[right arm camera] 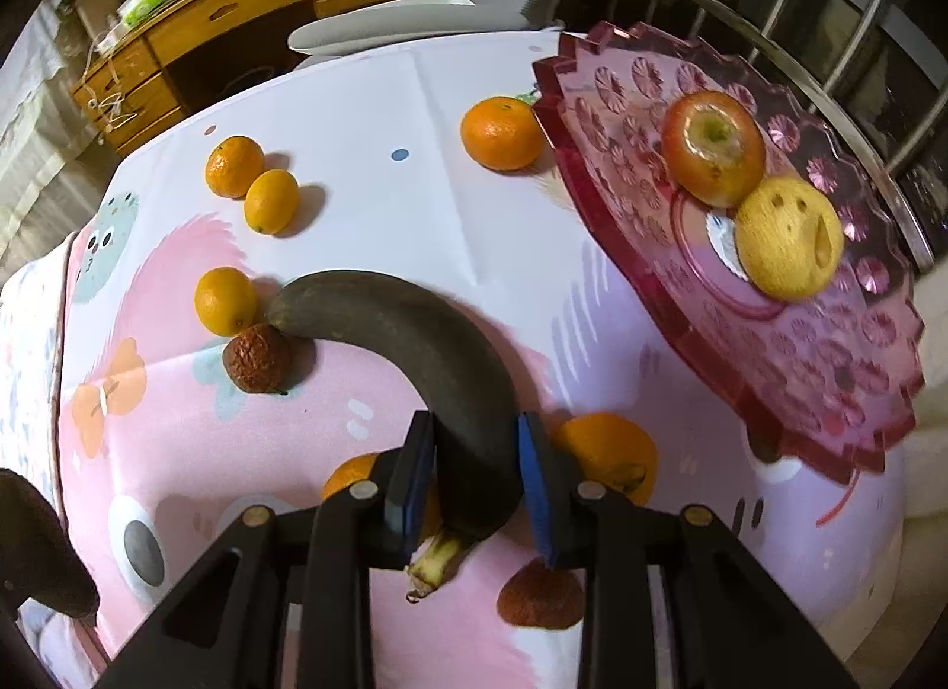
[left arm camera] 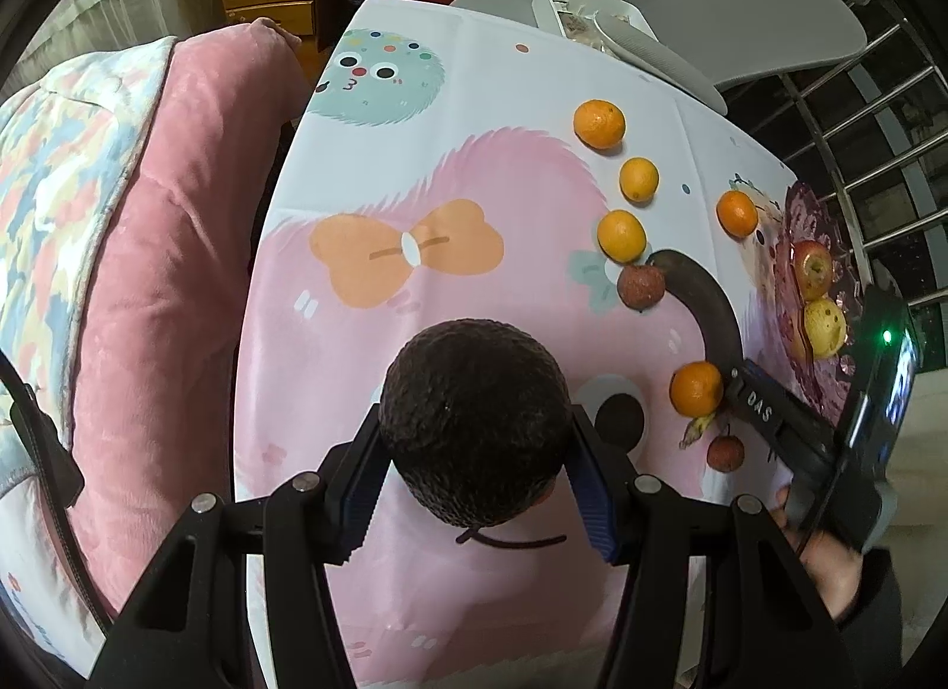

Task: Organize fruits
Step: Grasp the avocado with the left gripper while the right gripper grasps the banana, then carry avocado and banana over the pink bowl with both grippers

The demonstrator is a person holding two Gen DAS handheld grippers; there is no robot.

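left gripper [left arm camera: 474, 487] fingers clamped, right gripper [right arm camera: 477, 487] likewise

Warm indoor light from above, fairly bright. Soft short shadows beside oranges [right arm camera: 234, 166] on tablecloth [right arm camera: 367, 215]. Strong fisheye bending, dark vignette at corners. Railing [right arm camera: 829, 7] and plate [right arm camera: 770, 363] edge slightly blurred.
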